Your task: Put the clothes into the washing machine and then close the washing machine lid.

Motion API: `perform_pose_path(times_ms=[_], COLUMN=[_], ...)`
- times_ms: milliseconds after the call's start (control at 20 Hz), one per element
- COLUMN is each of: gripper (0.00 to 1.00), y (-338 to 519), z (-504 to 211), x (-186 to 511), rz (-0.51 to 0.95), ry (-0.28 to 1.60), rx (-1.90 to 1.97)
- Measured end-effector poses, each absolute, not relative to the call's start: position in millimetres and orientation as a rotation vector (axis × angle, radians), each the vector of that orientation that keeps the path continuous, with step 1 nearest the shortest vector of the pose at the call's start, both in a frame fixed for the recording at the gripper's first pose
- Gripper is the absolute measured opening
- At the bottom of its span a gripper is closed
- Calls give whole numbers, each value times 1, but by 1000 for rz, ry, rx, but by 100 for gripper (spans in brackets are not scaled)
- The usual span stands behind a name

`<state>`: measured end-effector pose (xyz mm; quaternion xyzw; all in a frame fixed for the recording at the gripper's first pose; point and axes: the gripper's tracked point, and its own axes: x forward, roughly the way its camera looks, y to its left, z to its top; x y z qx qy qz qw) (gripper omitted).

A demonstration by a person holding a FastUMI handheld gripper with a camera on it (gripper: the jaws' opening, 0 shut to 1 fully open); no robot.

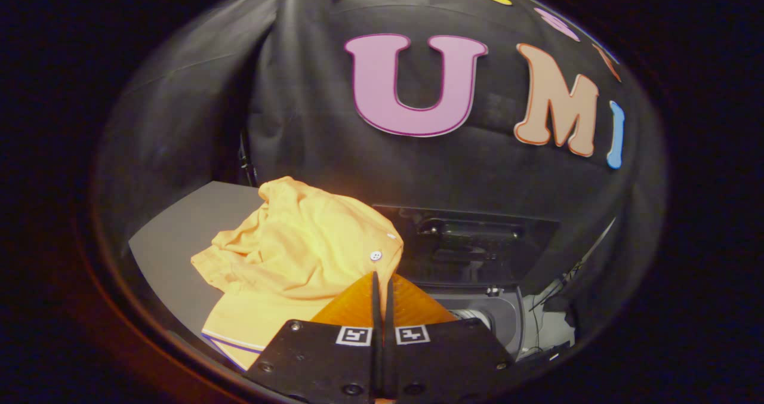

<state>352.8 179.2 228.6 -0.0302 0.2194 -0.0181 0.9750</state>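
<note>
Tool (382,284) fingers pressed together and holding nothing, it hovers over the crumpled orange polo shirt (298,255) on the grey surface (173,243) beside the open washing machine (501,308), where a shallow pinch could likely drop trailing fabric outside the drum.

— What was the surface like?
— A grey table (179,231) stood against the black cloth wall.
— And what lay on it?
— A crumpled orange shirt (298,255), sprawled beside the washing machine (507,314) on its right.
</note>
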Motion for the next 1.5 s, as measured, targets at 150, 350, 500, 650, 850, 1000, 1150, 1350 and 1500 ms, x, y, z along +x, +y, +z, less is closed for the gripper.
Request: perform_pose_path(times_ms=[150,350,500,650,850,1000,1150,1350,1500], gripper=[1,2,12,12,12,12,35,71,84], y=[134,89,77,69,63,58,58,61,63], z=[228,218,221,219,219,223,224,232,241], x=[356,351,355,350,347,348,353,364,381], rz=[-130,-220,-234,-239,-242,-261,-264,-255,-253], ry=[418,418,379,376,374,361,359,333,303], rx=[-43,-2,32,27,9,10,20,21,5])
